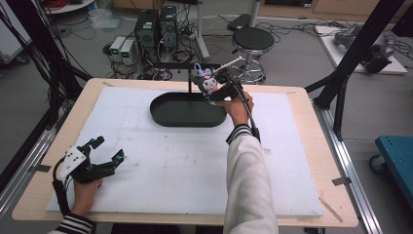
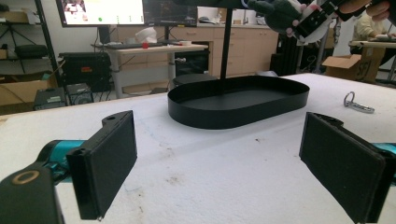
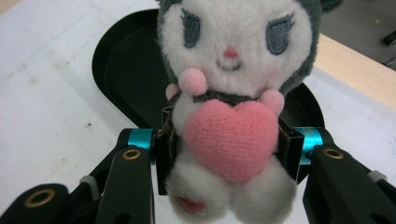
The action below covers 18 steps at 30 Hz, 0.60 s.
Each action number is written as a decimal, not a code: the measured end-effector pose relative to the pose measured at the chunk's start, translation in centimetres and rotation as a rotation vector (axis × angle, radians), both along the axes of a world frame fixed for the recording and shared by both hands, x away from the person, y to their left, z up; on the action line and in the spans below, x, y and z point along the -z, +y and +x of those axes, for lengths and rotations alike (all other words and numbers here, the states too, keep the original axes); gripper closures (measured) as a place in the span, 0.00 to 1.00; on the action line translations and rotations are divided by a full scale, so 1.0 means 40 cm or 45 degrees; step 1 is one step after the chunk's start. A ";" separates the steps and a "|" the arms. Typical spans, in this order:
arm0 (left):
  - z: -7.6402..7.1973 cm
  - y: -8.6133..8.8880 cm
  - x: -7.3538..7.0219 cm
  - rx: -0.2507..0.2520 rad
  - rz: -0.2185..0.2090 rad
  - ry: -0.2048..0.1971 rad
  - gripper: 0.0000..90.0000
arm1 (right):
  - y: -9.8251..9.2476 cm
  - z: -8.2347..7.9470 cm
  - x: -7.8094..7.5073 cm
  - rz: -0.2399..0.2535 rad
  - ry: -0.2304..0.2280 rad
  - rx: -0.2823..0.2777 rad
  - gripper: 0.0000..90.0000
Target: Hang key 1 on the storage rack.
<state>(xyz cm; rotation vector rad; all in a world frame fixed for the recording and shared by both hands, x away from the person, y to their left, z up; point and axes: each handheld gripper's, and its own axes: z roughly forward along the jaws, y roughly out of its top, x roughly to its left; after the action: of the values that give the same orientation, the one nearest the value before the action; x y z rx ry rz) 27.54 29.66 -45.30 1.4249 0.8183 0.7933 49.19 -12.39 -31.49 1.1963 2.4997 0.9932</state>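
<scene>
High view looks down the table; both gripper views, low and close, share the black tray (image 1: 187,112).

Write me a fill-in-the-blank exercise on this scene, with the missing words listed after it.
1. The right hand-held gripper is shut on a plush ____.
2. The toy hugs a pink ____.
3. Below the toy lies a black oval ____.
4. The left hand-held gripper has its jaws ____, nothing between them.

Missing words: toy; heart; tray; open

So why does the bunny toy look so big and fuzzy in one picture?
In the right gripper view the plush toy sits close to the camera, so it looms large and slightly soft. In the high view it looks tiny. In the left gripper view the black tray is sharp, its near pads blurrier.
</scene>
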 end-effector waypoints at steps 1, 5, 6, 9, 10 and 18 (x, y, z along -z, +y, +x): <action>0.000 0.000 0.000 0.001 0.000 0.001 0.13 | 0.001 0.002 0.003 -0.002 -0.003 -0.003 0.60; 0.000 0.000 0.000 0.000 -0.001 0.001 0.13 | 0.006 0.006 0.011 -0.012 0.018 0.004 0.60; 0.000 0.001 0.000 0.002 0.004 0.003 0.13 | 0.007 0.007 0.014 -0.019 0.025 0.003 0.60; 0.000 0.001 0.000 0.002 0.005 0.002 0.13 | 0.011 0.011 0.024 -0.046 0.040 0.006 0.60; 0.000 0.001 0.000 0.002 0.006 0.002 0.13 | 0.013 0.013 0.027 -0.049 0.047 0.007 0.60; 0.000 0.000 0.000 0.000 0.002 -0.001 0.13 | 0.026 0.028 0.052 -0.059 0.069 0.008 0.60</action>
<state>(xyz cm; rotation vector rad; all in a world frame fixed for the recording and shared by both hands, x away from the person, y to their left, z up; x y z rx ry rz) 27.54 29.66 -45.29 1.4261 0.8169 0.7945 50.30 -11.36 -33.58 1.2322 2.5437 0.9081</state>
